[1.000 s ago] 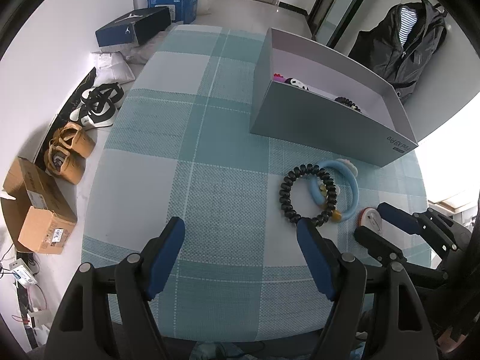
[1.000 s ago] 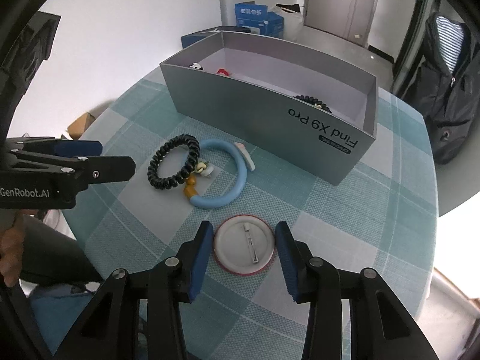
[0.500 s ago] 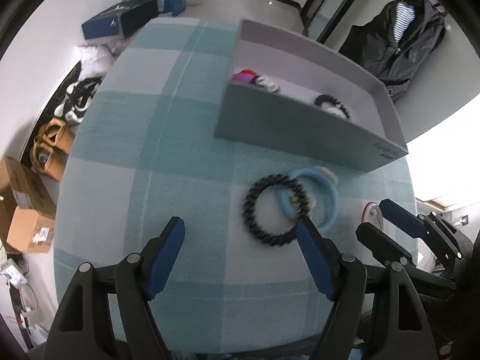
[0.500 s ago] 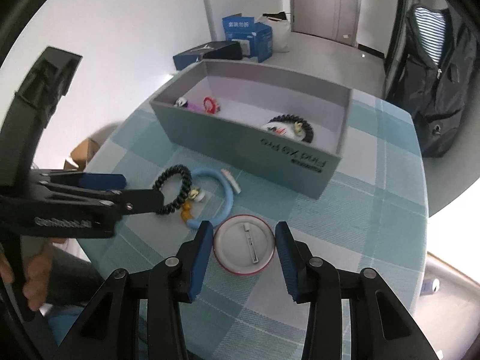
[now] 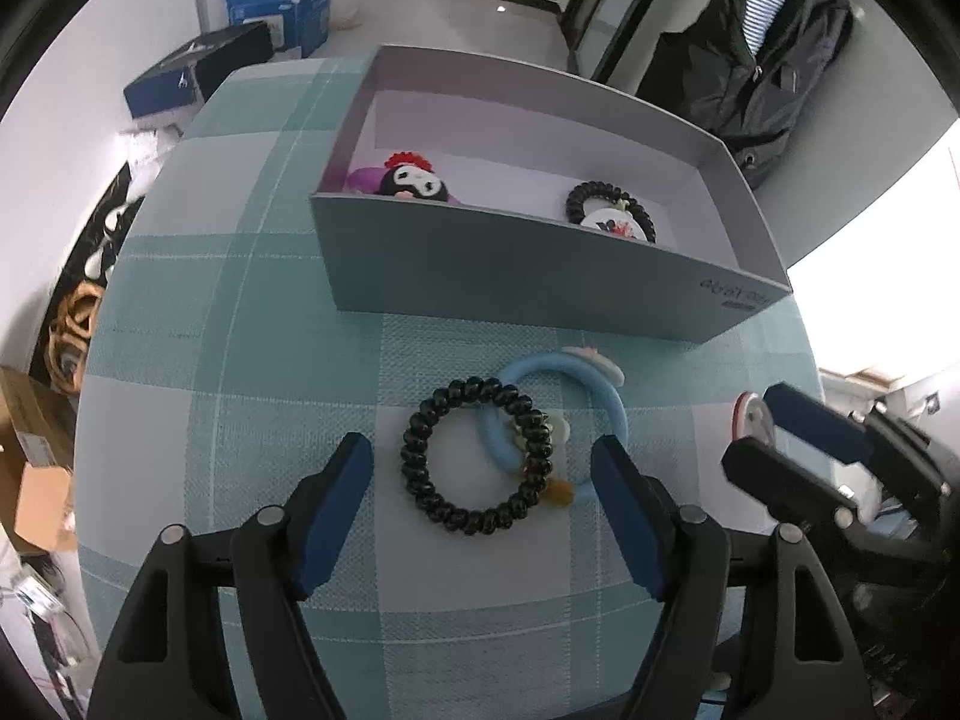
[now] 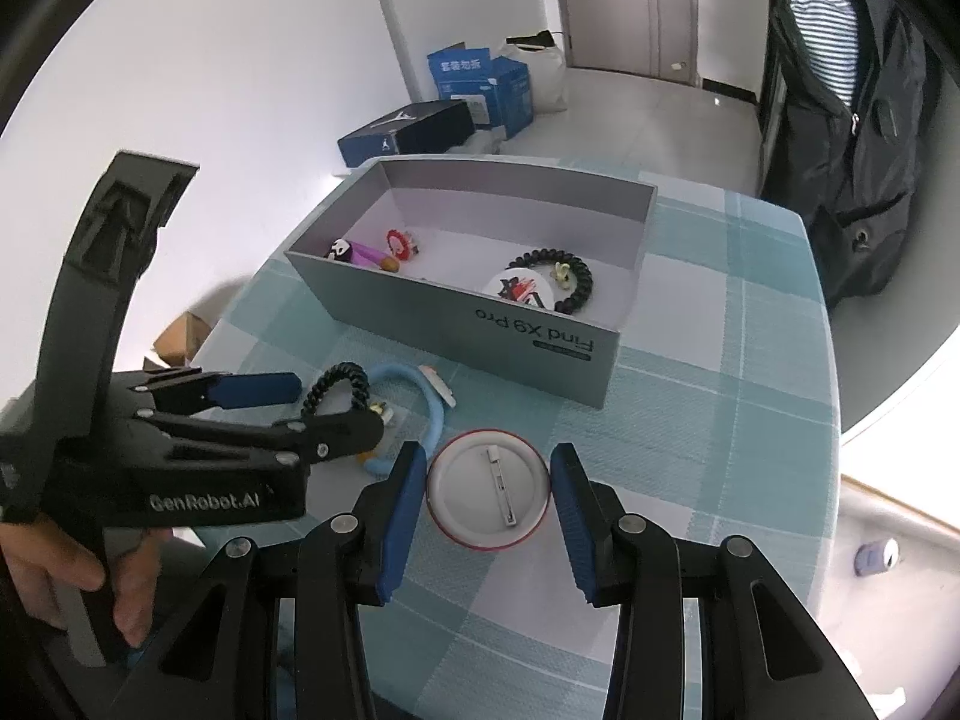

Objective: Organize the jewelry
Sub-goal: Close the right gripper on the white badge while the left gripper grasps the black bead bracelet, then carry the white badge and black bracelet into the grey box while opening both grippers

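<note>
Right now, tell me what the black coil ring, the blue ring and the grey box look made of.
Black coil ring: glossy plastic, judging by its shiny spiral coils.
Blue ring: matte and soft-looking, perhaps fabric or silicone; unclear.
Grey box: likely matte cardboard, with thin straight walls and printed lettering.

Left claw [image 5: 483, 468] with its 2 blue pads spread wide, one on either side of a black spiral hair tie [image 5: 474, 453] that overlaps a light-blue ring [image 5: 606, 402] on the checked surface [image 5: 240, 312]. Beyond them stands an open grey box [image 5: 516, 276] holding a plush charm [image 5: 411, 180] and a second black hair tie [image 5: 609, 204]. At right, the right claw [image 5: 762, 435] flanks a round badge [image 5: 750, 417], seen edge-on.
</note>
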